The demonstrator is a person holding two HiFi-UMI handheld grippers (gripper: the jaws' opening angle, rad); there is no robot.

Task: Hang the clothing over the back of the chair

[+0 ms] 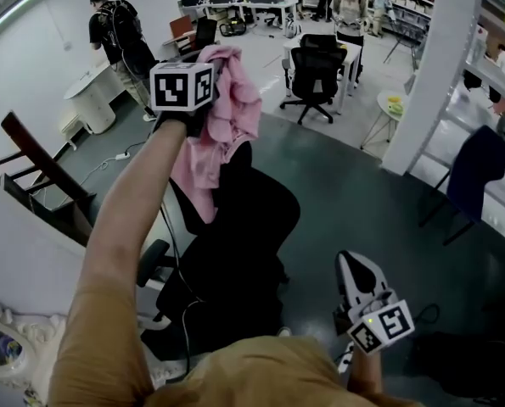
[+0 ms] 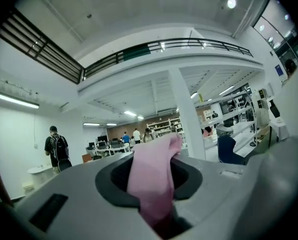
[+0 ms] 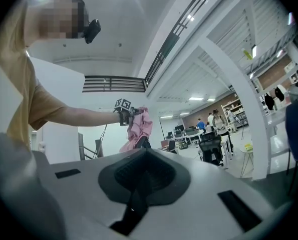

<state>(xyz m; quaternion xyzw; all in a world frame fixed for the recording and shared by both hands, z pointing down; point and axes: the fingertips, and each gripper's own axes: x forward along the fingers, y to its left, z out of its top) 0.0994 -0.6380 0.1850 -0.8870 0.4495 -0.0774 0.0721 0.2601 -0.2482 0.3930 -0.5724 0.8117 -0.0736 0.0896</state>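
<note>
My left gripper (image 1: pixel 221 70) is held out level at arm's length, shut on a pink garment (image 1: pixel 227 117). The cloth bunches over the jaws and hangs down just above the black office chair (image 1: pixel 235 244); its lower end reaches the top of the chair back. In the left gripper view the pink garment (image 2: pixel 151 184) fills the gap between the jaws. My right gripper (image 1: pixel 351 263) stays low at the right, beside the chair, jaws together with nothing in them. The right gripper view shows the pink garment (image 3: pixel 138 126) over the chair back (image 3: pixel 142 143).
A tilted wooden chair (image 1: pixel 40 168) stands at the left and a dark blue chair (image 1: pixel 473 176) at the right. A white pillar (image 1: pixel 430 66), another black office chair (image 1: pixel 313 75), desks and several people lie farther back. Cables trail on the floor by the chair's base.
</note>
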